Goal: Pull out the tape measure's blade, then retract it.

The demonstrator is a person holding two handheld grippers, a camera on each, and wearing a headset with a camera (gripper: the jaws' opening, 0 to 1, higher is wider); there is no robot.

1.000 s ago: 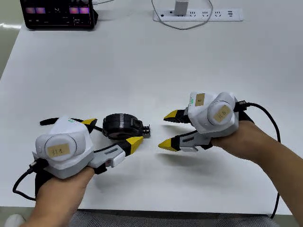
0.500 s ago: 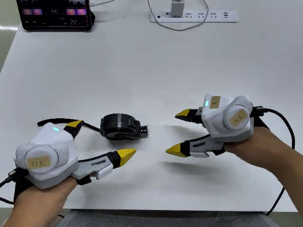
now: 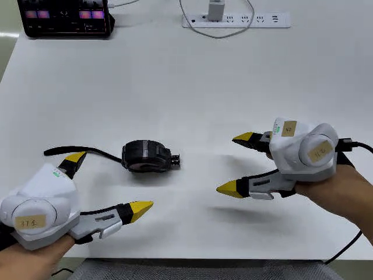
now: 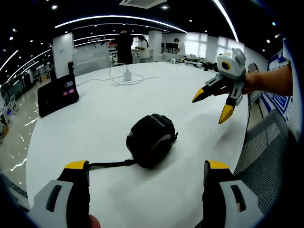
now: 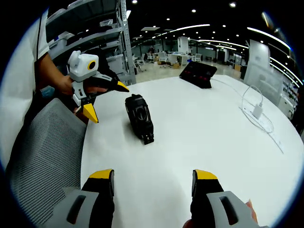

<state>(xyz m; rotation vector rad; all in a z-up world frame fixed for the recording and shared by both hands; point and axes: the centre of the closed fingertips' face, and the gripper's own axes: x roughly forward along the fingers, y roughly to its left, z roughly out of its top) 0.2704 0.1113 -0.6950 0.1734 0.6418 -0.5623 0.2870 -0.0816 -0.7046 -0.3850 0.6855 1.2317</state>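
A black tape measure lies on the white table, its blade end pointing right and a black strap trailing off to the left. It also shows as the tape measure and the tape measure in the gripper views, with no blade pulled out. My left gripper stands open near the front left, a short way back from the case, holding nothing. My right gripper stands open to the right of the case, well apart from it, with nothing between its yellow fingertips.
A dark tablet stands at the back left. A white power strip with a charger and white cable lies at the back middle. A grey mesh chair sits at the table's front edge.
Both grippers have drawn back from the tape measure: the left toward the front left, the right further to the right. The tape measure has stayed put.
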